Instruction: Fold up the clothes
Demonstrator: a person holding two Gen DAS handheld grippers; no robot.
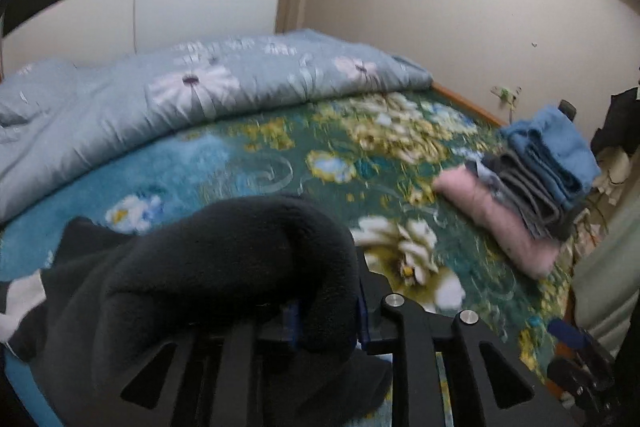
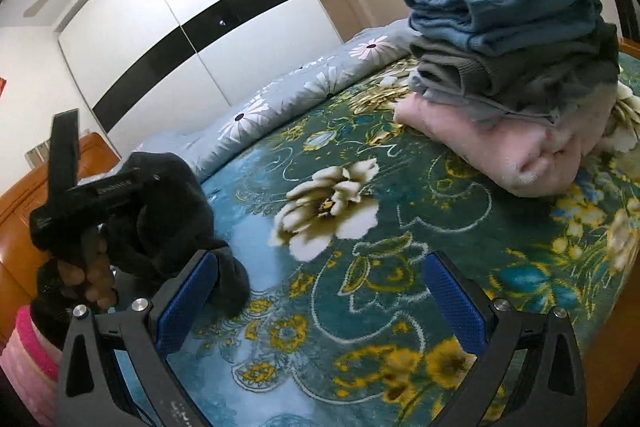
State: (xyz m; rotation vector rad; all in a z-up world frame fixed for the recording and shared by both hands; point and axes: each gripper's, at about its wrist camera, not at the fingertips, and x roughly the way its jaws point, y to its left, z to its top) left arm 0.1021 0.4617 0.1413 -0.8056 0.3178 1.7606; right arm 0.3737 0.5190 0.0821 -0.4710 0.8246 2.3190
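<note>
Pinching dark fleece garment [image 1: 208,267] in left tool [image 1: 324,323], right tool [image 2: 320,299] spread empty over floral blanket [image 2: 360,227].

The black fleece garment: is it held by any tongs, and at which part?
The left tongs hold the black fleece garment by a thick bunched fold between their pads. The right tongs stand open and hold nothing.
</note>
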